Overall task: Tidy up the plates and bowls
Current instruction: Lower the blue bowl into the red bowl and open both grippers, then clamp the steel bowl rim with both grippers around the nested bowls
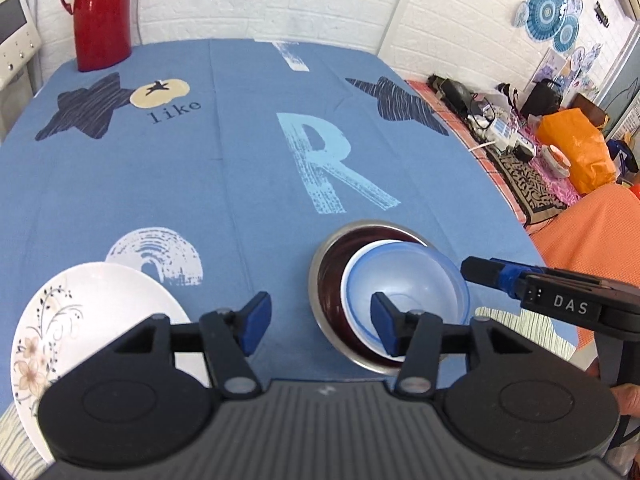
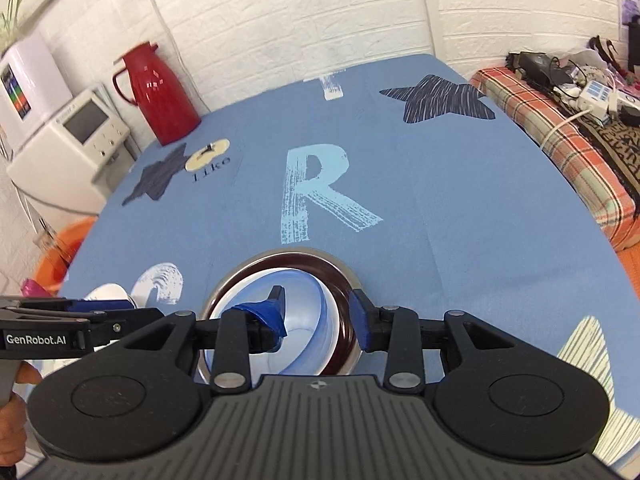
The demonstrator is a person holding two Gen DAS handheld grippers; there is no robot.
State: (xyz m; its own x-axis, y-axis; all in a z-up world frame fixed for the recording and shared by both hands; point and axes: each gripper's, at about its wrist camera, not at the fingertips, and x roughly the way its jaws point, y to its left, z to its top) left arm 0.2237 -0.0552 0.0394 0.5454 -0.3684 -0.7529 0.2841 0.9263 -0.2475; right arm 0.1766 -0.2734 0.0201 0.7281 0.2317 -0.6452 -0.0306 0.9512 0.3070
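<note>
2 close wrist views down along fingers [image 1: 256, 320], both sharing nested bowls [image 2: 280, 320].

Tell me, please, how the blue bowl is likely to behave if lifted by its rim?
The blue bowl looks like thin translucent plastic, so probably light and slightly flexible. Its smooth rim may slip. It sits tilted inside the metal bowl, so it could slide or rock when nudged.

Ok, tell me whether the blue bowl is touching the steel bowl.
Touching. In the left wrist view the blue bowl sits tilted inside the steel bowl, its rim resting against the steel wall; the right wrist view shows the same nesting.
</note>
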